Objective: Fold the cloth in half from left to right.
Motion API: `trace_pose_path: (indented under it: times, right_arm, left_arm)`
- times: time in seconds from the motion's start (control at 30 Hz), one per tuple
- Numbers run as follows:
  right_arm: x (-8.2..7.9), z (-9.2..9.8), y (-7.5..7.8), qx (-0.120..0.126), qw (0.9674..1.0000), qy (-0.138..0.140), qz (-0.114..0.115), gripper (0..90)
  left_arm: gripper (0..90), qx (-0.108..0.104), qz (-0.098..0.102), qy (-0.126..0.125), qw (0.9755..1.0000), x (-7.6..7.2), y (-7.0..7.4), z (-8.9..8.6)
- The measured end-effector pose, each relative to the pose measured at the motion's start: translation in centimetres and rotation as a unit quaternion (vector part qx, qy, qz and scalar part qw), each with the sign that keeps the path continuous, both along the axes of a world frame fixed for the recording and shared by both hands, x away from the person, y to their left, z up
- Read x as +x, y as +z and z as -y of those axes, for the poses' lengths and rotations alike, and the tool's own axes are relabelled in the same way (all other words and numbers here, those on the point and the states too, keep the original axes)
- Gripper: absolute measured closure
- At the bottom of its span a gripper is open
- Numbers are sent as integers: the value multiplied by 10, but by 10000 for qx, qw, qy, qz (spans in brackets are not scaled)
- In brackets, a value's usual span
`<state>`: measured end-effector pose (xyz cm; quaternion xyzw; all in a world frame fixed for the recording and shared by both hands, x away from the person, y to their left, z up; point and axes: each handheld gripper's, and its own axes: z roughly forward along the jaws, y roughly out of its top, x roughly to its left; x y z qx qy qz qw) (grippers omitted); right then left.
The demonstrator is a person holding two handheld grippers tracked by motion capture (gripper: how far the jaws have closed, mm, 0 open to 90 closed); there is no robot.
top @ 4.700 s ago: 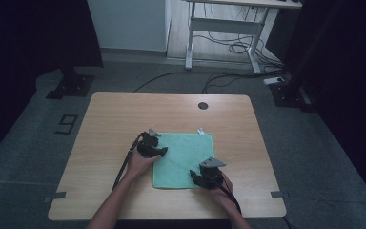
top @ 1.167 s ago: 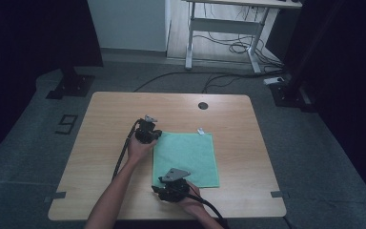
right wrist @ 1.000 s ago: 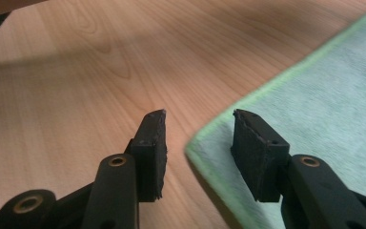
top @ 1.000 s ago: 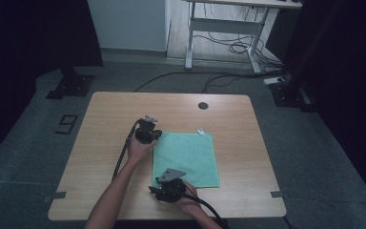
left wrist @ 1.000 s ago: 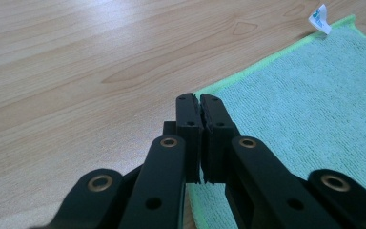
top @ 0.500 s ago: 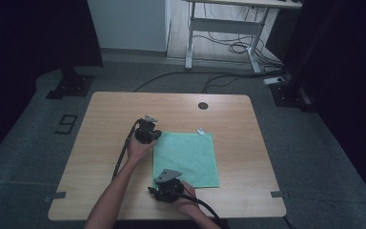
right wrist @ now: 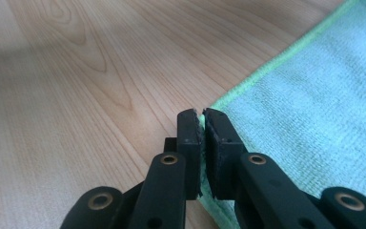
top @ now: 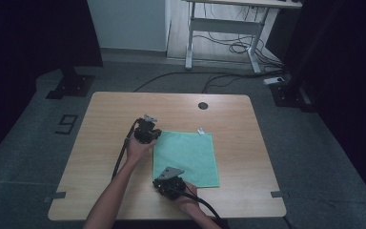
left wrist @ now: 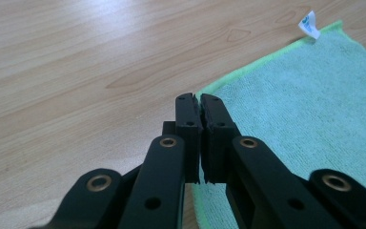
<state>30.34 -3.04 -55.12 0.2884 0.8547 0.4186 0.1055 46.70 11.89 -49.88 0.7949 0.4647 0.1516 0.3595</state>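
A green cloth [top: 186,157] lies flat on the wooden table [top: 100,157], with a small white label [top: 201,130] at its far edge. My left gripper [top: 153,141] sits at the cloth's far left corner. In the left gripper view its jaws [left wrist: 198,102] are shut on the edge of the cloth [left wrist: 305,109] there. My right gripper [top: 158,181] is at the near left corner. Its jaws [right wrist: 201,117] have just been closing and now pinch the hem of the cloth [right wrist: 314,105], with a green sliver between the tips.
A round dark hole [top: 203,105] sits near the table's far edge. Beyond the table stand a white desk frame [top: 219,28] with cables on the floor and black stand bases [top: 71,86] at both sides.
Since the oldest frame my right gripper has gone from the cloth's near right side to its near left corner. The left gripper shifted slightly farther away. The cloth lies as before.
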Motion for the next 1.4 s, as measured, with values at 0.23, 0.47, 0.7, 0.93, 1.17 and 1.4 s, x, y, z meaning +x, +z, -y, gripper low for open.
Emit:
trace_pose_path:
  times: [0.23,0.47,0.7,0.93,1.17,1.4]
  right_arm:
    - [3,13,12,551,9984,-77,-108,849]
    - [-2,17,25,814,9967,-63,-31,850]
    - [-4,15,26,882,9961,-55,9,853]
    - [-7,14,30,955,9952,-146,151,855]
    - [-12,3,34,1038,9944,-63,197,856]
    - [-11,-2,40,1173,9929,-49,189,856]
  left_arm:
    - [867,-154,102,-5,9998,-3,7,-1]
    - [873,-239,157,12,9996,-7,17,-5]
    - [880,-247,159,1,9996,-7,19,-7]
    - [882,-340,238,-48,9991,-12,26,-7]
    - [884,-363,405,-167,9984,-13,46,-4]
    - [884,-372,372,-219,9984,-14,53,-1]
